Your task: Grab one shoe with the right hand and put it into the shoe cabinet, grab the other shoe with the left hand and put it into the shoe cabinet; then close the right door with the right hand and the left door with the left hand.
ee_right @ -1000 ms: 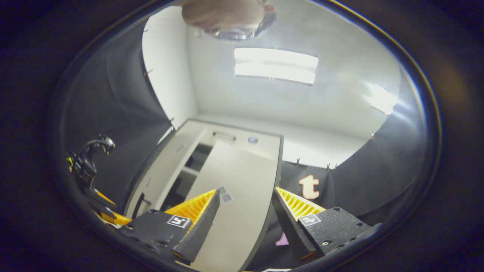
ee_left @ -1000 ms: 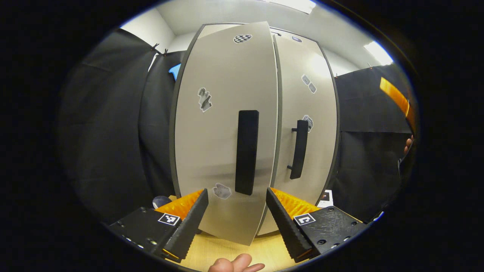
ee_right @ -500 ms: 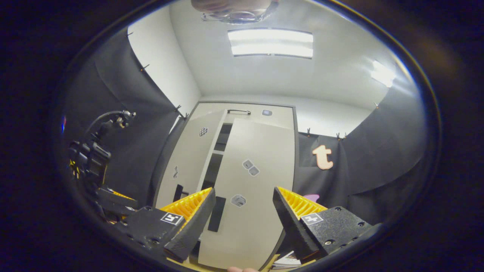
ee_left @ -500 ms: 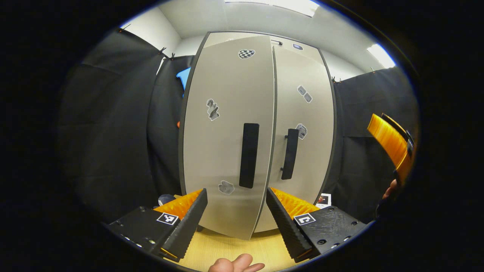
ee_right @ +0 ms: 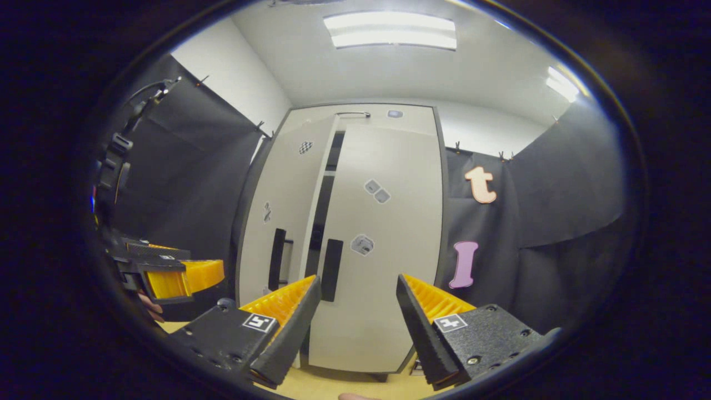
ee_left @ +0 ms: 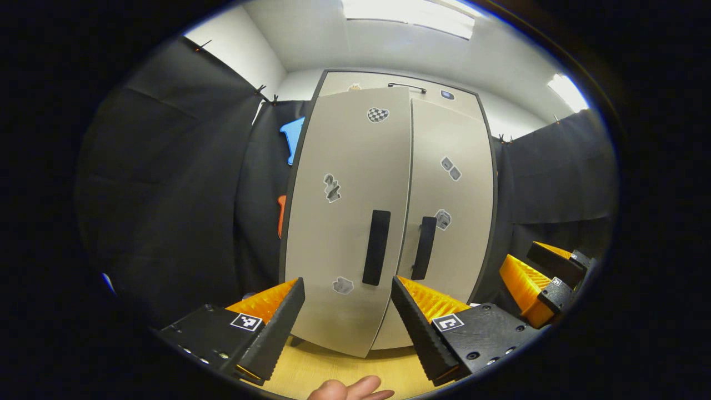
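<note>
The tall pale shoe cabinet [ee_left: 355, 80] stands straight ahead. Its left door [ee_left: 344, 166] is slightly ajar, the lower edge swung out toward me. The right door [ee_left: 461, 200] lies flat against the frame. Each door carries a black vertical handle [ee_left: 376, 247]. My left gripper [ee_left: 345, 286] is open and holds nothing, a short way in front of the left door. In the right gripper view a dark gap [ee_right: 325, 205] shows between the left door [ee_right: 283, 194] and right door [ee_right: 389, 233]. My right gripper [ee_right: 358, 280] is open and holds nothing, facing the right door.
A light wooden floor [ee_left: 333, 366] runs under the cabinet. A fingertip [ee_left: 350, 389] shows at the bottom edge. Black cloth walls close in on both sides. The right gripper [ee_left: 533, 278] hangs to the right of the cabinet, and the left gripper [ee_right: 178, 275] to its left.
Both grippers have drawn back from the cabinet and now face it level. The left door has swung nearer to its frame. The right gripper has come down beside the cabinet.
</note>
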### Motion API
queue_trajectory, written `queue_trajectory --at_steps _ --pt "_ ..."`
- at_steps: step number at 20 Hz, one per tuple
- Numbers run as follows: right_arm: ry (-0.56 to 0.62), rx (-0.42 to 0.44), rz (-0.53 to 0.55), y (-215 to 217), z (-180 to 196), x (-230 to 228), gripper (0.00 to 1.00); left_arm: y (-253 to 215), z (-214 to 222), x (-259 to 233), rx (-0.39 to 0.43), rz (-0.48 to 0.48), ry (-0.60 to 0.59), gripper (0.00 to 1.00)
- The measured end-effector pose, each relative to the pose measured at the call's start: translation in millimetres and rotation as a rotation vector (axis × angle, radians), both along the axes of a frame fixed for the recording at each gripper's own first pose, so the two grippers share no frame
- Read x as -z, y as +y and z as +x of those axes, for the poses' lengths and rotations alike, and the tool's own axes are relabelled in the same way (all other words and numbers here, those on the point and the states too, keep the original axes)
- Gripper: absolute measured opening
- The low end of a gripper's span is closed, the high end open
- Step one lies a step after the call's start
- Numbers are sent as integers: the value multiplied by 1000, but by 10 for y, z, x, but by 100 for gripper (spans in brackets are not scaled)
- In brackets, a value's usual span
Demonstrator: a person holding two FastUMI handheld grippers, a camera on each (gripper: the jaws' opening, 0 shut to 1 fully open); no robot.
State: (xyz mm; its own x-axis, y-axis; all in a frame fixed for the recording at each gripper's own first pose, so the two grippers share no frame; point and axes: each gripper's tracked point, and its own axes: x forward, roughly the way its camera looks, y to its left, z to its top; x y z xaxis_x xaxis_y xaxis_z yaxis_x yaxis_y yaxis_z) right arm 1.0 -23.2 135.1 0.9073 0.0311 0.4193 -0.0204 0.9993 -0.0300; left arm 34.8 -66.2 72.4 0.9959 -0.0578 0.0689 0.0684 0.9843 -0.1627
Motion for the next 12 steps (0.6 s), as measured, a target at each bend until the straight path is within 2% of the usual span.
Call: queue_trajectory --at_steps 3,4,5,8,12 --pt "32 -10 2 41 35 98 88 -25 -16 38 -1 -3 13 95" --pt "57 -15 -3 73 69 147 88 -18 -18 60 4 5 23 100" --pt "86 -27 -10 112 103 201 88 -18 -33 69 9 19 24 95" --pt "141 -65 -21 224 147 314 98 -36 -107 69 19 46 -4 95" --pt "172 -84 -61 357 161 454 99 0 -199 195 13 43 31 95"
